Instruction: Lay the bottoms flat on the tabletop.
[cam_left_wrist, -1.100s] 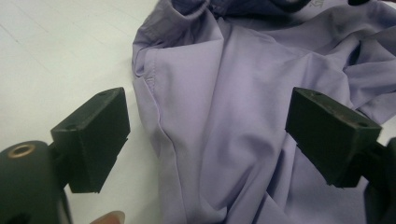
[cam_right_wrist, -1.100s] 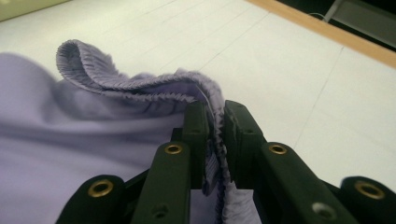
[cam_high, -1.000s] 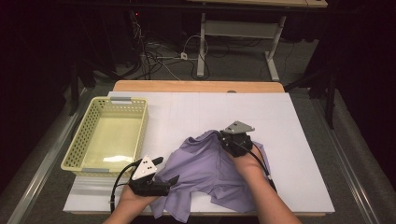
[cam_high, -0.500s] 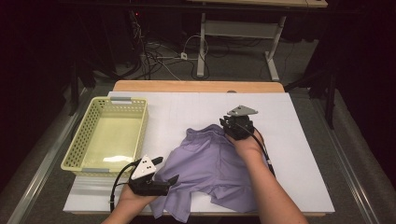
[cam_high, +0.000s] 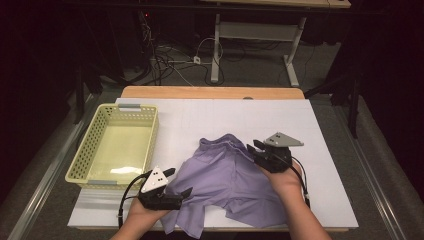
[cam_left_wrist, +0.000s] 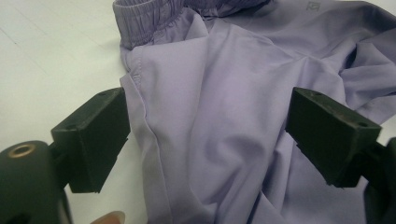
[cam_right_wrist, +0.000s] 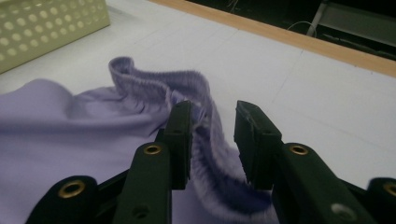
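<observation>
Purple shorts (cam_high: 227, 175) lie crumpled on the white table (cam_high: 225, 115), their elastic waistband (cam_right_wrist: 154, 79) at the far end. My right gripper (cam_high: 255, 146) sits at that waistband. Its jaws have just been opening, and in the right gripper view (cam_right_wrist: 212, 112) the band lies loose in the gap, with neither pad pressing on it. At the shorts' near left edge my left gripper (cam_high: 181, 181) rests open and wide. In the left gripper view (cam_left_wrist: 205, 126) the purple cloth (cam_left_wrist: 219, 93) spreads between and beyond its jaws without being pinched.
A pale yellow perforated basket (cam_high: 129, 106) stands at the table's left, with its wall (cam_right_wrist: 46, 23) also at the top left of the right gripper view. A wooden strip (cam_high: 210, 92) borders the far edge. Dark floor with cables lies beyond.
My right gripper pushed the waistband farther up the table, then drew back toward the person and parted its jaws off the band. The shorts lie more spread out. The left gripper stayed put.
</observation>
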